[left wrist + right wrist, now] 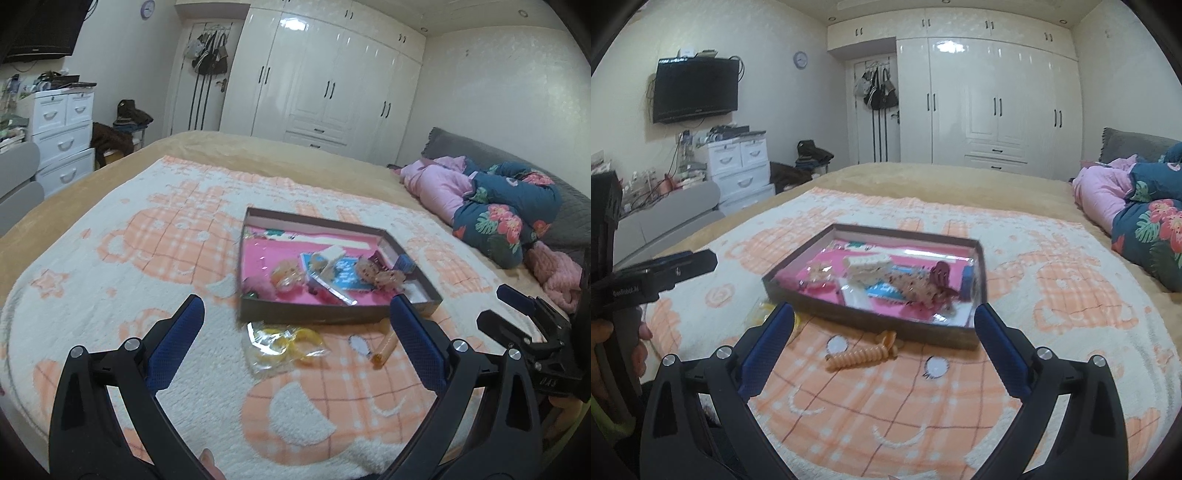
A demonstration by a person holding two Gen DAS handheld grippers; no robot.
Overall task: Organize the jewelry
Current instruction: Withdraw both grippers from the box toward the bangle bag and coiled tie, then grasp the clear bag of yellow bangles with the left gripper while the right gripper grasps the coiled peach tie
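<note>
A shallow brown box (332, 314) (871, 325) with a pink floor lies on the blanket and holds several hair clips and small packets. In front of it lie a yellow piece in a clear bag (284, 343) (764, 312) and an orange ribbed hair clip (862, 350) (386, 350). My left gripper (297, 319) is open above the bagged piece, nothing between its blue pads. My right gripper (884, 325) is open too, hovering over the orange clip and the box's near wall. Each gripper shows at the edge of the other's view.
The work lies on a white and orange blanket (147, 258) over a tan bed. Folded pink and floral bedding (498, 206) lies at the right. White drawers (62, 136) and a grey seat stand left of the bed, a wardrobe (997, 96) behind.
</note>
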